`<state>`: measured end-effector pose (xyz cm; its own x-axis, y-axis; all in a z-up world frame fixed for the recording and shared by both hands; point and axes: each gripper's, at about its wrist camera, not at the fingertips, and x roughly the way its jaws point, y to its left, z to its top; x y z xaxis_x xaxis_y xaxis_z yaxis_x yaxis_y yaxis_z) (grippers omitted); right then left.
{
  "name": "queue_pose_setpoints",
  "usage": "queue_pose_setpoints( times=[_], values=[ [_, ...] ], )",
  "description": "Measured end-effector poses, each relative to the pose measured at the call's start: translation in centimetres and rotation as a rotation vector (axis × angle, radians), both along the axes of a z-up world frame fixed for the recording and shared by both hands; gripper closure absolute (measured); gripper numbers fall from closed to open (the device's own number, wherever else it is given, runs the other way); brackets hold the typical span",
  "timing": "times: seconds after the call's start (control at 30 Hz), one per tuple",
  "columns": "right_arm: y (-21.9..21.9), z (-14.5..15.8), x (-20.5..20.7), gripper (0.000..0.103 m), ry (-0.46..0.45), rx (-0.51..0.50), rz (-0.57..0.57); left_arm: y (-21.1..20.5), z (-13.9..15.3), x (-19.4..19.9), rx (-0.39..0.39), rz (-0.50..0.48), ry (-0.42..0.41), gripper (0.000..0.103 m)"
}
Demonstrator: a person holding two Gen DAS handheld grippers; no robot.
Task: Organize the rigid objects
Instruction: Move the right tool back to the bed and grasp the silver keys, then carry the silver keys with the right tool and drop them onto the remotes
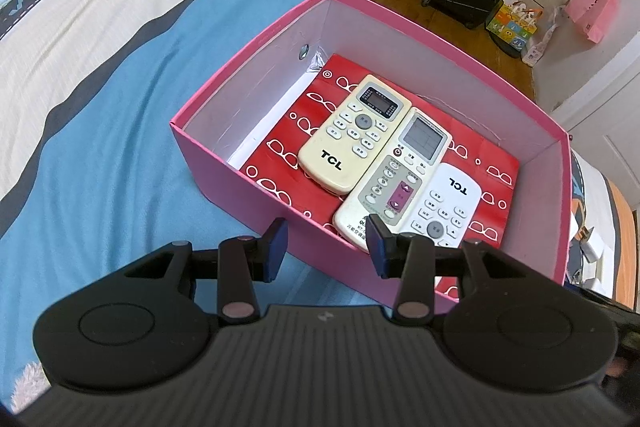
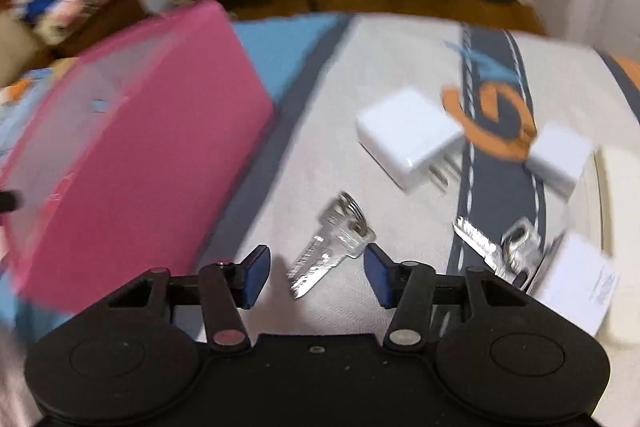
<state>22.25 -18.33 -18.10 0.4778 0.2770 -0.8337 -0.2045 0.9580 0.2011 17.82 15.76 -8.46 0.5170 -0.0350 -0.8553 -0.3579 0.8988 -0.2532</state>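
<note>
On the bed, right gripper (image 2: 316, 269) is hanging over a key (image 2: 330, 247), fingers apart, gripping nothing.
Left gripper (image 1: 328, 247) is sitting empty, released, at the pink box (image 1: 256, 195)'s near wall; three remotes (image 1: 354, 135) lying inside.

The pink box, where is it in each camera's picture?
Left wrist view: the pink box fills the middle, open, with three remotes inside.
Right wrist view: the same box is at the left, only its outer wall showing, blurred.
Shared landmark: the striped blue, grey and white bedspread under it.
</note>
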Motion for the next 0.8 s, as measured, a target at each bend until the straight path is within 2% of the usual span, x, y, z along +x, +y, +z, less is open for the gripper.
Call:
queue_pose_setpoints(
  times=[0.07,0.17,0.23,0.3,0.33,0.37,0.4,0.5,0.67,0.8],
  values=[
    [1.3,0.0,0.3,0.044,-0.017,-0.036,-0.049,0.0,0.0,0.0,-0.003,0.001,0.000,0.062],
    [3.3,-0.5,0.5,0.048,-0.057,-0.125,-0.069,0.0,0.1,0.1,-0.008,0.001,0.000,0.062],
    [4.1,-0.7,-0.1,0.056,-0.103,-0.176,-0.052,0.2,0.0,0.1,-0.017,0.000,-0.001,0.061],
    [4.2,-0.6,-0.7,0.077,-0.131,-0.193,-0.024,0.5,-0.1,0.1,-0.034,0.000,0.000,0.061],
    [3.8,-0.4,-0.8,0.082,-0.133,-0.186,-0.028,0.6,-0.1,0.1,-0.040,-0.001,0.000,0.061],
    [3.2,-0.2,-0.8,0.091,-0.125,-0.172,-0.043,0.6,-0.2,0.1,-0.042,-0.002,0.000,0.061],
    [2.7,0.0,-0.7,0.095,-0.117,-0.159,-0.063,0.7,-0.2,0.1,-0.043,-0.003,-0.001,0.061],
    [1.7,0.0,-0.6,0.096,-0.107,-0.120,-0.079,0.7,-0.2,0.1,-0.044,-0.003,-0.001,0.061],
    [2.0,-0.4,-0.9,0.096,-0.137,-0.139,-0.076,0.7,-0.3,0.1,-0.045,-0.004,-0.002,0.061],
    [1.8,0.1,-1.7,0.096,-0.144,-0.114,-0.099,0.7,-0.3,0.1,-0.043,-0.003,-0.002,0.061]
  ],
)
